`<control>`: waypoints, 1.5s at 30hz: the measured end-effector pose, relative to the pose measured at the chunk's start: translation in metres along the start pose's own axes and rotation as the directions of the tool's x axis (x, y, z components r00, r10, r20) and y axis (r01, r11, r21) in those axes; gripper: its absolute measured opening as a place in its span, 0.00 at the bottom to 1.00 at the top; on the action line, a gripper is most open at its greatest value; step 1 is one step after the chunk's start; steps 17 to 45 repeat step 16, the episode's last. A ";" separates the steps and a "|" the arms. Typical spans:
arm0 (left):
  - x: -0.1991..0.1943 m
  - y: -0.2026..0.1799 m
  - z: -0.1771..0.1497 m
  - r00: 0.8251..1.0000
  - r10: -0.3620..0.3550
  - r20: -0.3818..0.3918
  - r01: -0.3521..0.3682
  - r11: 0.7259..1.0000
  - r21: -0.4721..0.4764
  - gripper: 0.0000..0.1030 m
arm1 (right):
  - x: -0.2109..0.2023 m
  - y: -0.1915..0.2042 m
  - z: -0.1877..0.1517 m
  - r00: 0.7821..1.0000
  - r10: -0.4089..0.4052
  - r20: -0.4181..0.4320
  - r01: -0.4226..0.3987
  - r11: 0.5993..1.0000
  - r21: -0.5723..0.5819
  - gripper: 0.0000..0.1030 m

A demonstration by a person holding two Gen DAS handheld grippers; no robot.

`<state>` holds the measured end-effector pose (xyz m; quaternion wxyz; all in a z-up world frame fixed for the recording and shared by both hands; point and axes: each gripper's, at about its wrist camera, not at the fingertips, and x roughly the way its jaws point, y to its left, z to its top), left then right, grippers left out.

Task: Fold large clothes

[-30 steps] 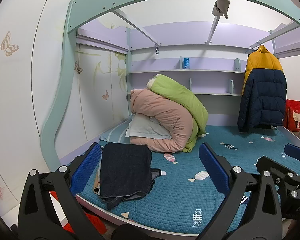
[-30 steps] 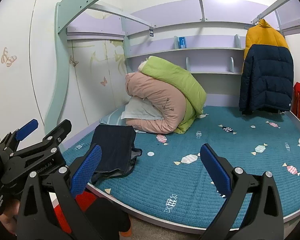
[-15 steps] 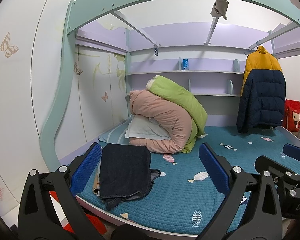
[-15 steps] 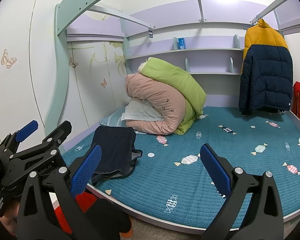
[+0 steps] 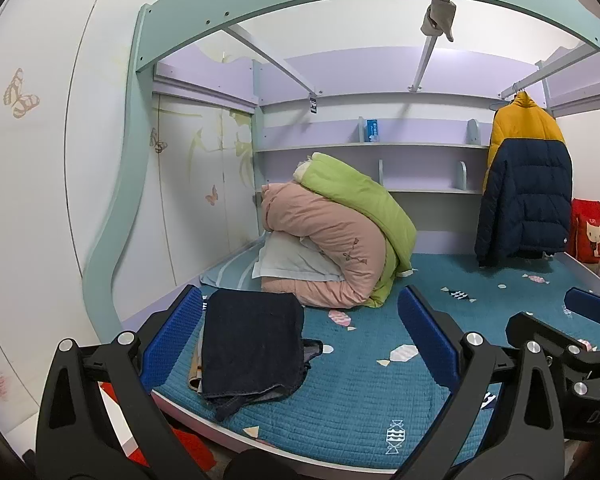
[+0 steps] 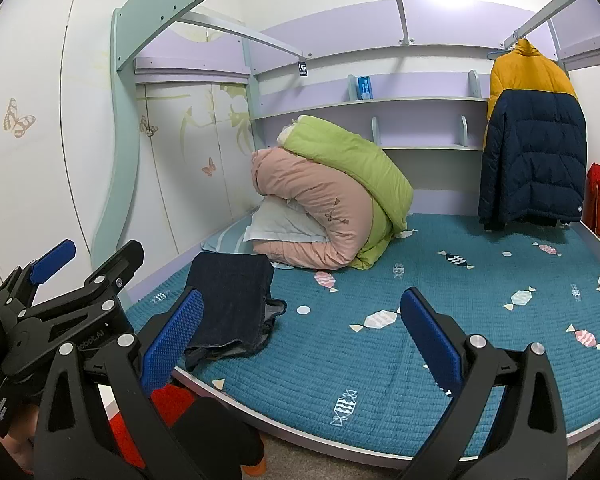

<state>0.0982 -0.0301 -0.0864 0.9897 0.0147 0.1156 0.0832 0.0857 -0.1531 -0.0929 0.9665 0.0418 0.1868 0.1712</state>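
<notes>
A: One bed [image 5: 380, 400], one bedding roll [image 5: 336, 240] mid-frame, one jacket [image 5: 524, 184] hanging upper right, one folded dark garment [image 5: 252, 344] lower left on the mattress's near edge.

B: Which tongs are nearer it?

A: The left gripper [image 5: 300, 336], I judge; the garment lies just ahead between its fingers, toward the left one, long axis running away from the camera. From the right gripper [image 6: 300, 332] it sits left of centre.

B: Jaws?

A: Two pairs, both spread wide, holding nothing. The jacket looks like the next large piece, well apart, nearer the right.
</notes>
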 end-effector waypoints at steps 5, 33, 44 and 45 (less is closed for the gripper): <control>0.000 0.001 0.000 1.000 0.001 0.000 -0.001 1.000 0.001 0.95 | 0.000 0.001 0.000 1.000 -0.003 0.003 0.003 1.000 0.001 0.93; 0.014 -0.003 -0.009 0.999 0.032 -0.013 -0.032 0.999 0.010 0.95 | 0.010 -0.003 -0.011 0.998 -0.053 -0.024 0.053 0.998 0.024 0.93; 0.014 -0.003 -0.009 0.999 0.032 -0.013 -0.032 0.999 0.010 0.95 | 0.010 -0.003 -0.011 0.998 -0.053 -0.024 0.053 0.998 0.024 0.93; 0.014 -0.003 -0.009 0.999 0.032 -0.013 -0.032 0.999 0.010 0.95 | 0.010 -0.003 -0.011 0.998 -0.053 -0.024 0.053 0.998 0.024 0.93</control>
